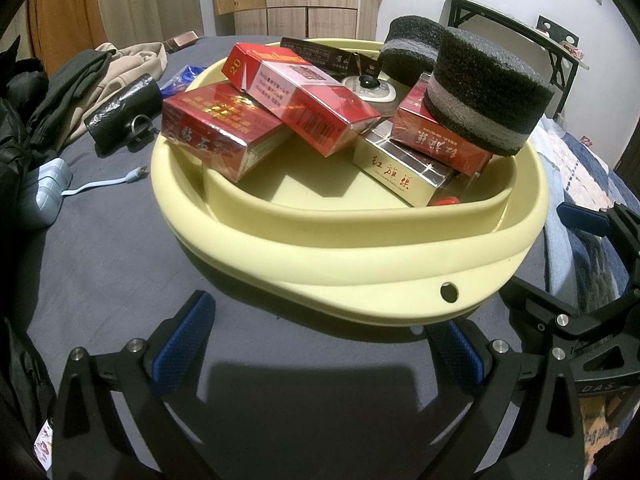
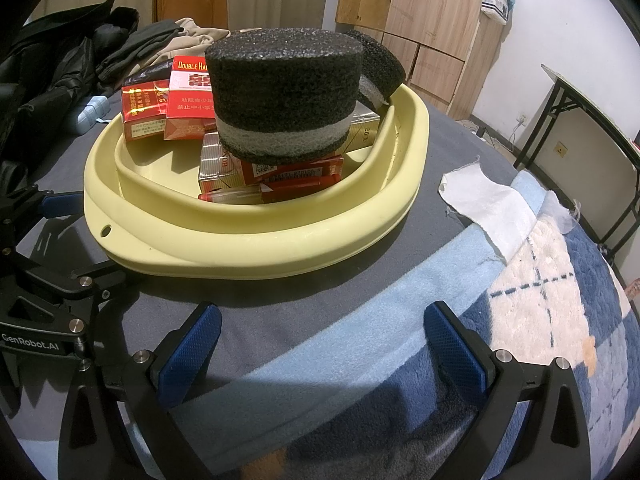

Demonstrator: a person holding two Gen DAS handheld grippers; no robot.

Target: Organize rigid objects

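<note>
A pale yellow basin (image 1: 360, 248) (image 2: 256, 236) sits on a grey sheet and holds several red cigarette boxes (image 1: 224, 132) (image 2: 188, 96), a gold box (image 1: 404, 172), and two black foam pucks (image 1: 484, 88) (image 2: 280, 92) with a grey band. A small white round device (image 1: 370, 88) lies among them. My left gripper (image 1: 324, 340) hangs open just before the basin's near rim, nothing between its blue pads. My right gripper (image 2: 320, 332) is open too, over the sheet and blanket, short of the basin. Each gripper shows at the edge of the other's view.
Dark and beige clothes (image 1: 92, 84) pile up at the back left, with a black pouch (image 1: 124, 112) and a pale blue charger with cable (image 1: 48, 188). A white cloth (image 2: 488, 208) lies on the blue and white blanket (image 2: 560, 312). A folding table (image 2: 592, 120) stands at right.
</note>
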